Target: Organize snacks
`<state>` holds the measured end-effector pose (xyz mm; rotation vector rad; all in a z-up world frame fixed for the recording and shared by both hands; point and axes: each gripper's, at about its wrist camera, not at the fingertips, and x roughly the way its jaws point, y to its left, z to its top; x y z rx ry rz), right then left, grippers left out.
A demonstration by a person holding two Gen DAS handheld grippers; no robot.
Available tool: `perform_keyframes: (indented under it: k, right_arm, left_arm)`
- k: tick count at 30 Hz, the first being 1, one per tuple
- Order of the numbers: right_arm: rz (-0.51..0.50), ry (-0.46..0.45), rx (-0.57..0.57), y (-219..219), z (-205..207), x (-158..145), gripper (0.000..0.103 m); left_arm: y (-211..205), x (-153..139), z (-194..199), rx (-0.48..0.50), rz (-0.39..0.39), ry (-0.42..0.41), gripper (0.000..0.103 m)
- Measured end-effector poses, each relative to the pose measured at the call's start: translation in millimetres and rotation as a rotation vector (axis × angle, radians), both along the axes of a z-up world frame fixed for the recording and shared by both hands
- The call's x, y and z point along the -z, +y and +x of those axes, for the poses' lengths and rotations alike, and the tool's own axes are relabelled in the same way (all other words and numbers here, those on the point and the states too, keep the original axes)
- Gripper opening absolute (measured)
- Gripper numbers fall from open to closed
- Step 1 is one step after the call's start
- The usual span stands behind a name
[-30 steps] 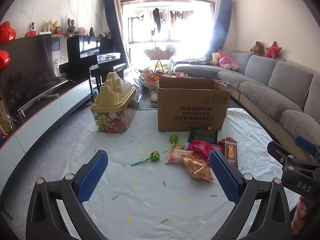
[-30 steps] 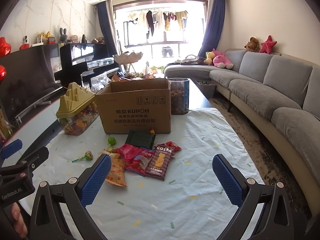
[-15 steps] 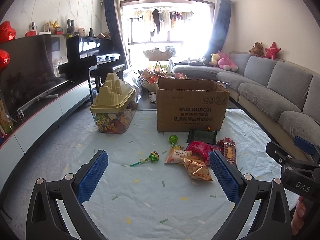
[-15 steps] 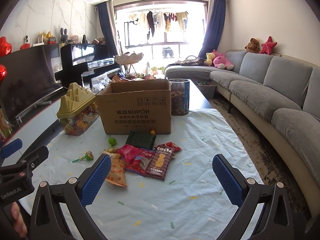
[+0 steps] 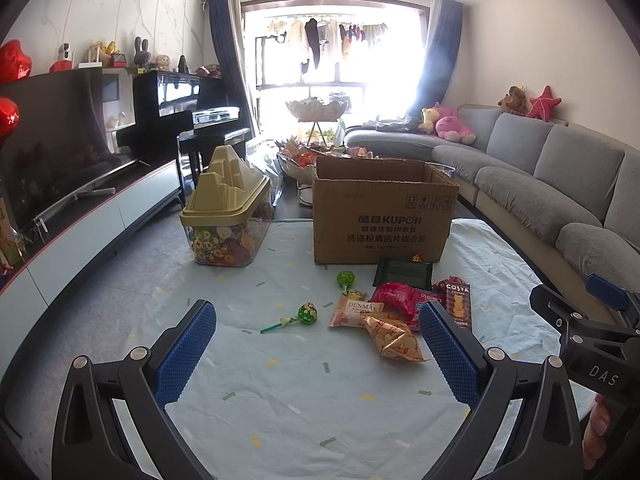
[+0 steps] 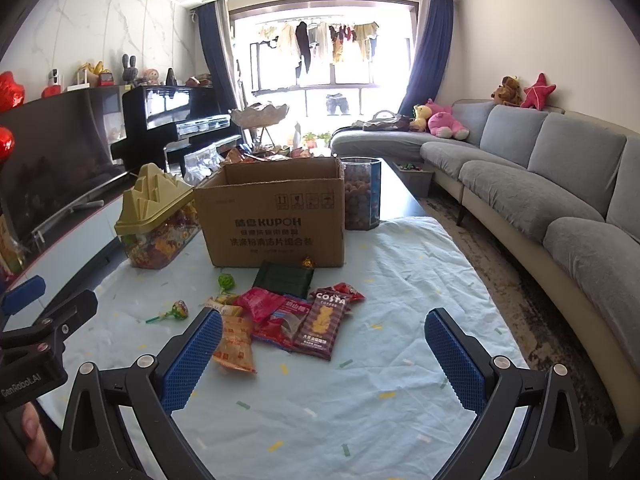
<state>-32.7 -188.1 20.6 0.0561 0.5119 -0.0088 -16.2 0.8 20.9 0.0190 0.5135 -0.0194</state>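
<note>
1. Both claws hang wide open and hold nothing: the left claw and the right claw hover above the pale cloth, short of the snacks, apparently so either can drop onto a packet.
2. An open cardboard box stands at the far end of the cloth, its top flaps out of the way; it looks like the intended home for the loose snacks.
3. Scattered packets lie just in front of the box: a dark green packet nearly touching its base, a red packet nearer the claws, a brown biscuit packet overlapping the red one's right side, and an orange packet nearest the claws.
4. Two green lollipops rest in front of the box toward its left: one lollipop close to it, the other lollipop farther out, apart from the heap.
5. A clear tub with a yellow lid sits left of the box, already full of sweets; a tall jar stands at the box's right rear corner.
6. Nothing is yet gripped, so the sorting appears barely begun; the orange packet seems the easiest first pick.
</note>
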Motion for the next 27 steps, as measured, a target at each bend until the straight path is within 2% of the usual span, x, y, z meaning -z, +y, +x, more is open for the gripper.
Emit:
perform_keyframes:
  k: [15, 27]
  right_arm:
    - [-0.001, 0.003, -0.002, 0.9, -0.2, 0.0, 0.103]
    - [-0.008, 0.019, -0.009, 5.1, 1.6, 3.7, 0.103]
  left_arm:
    - [-1.3, 0.0, 0.7, 0.001, -0.003, 0.002, 0.103]
    - [4.8, 5.4, 4.0, 0.012, -0.038, 0.012, 0.103]
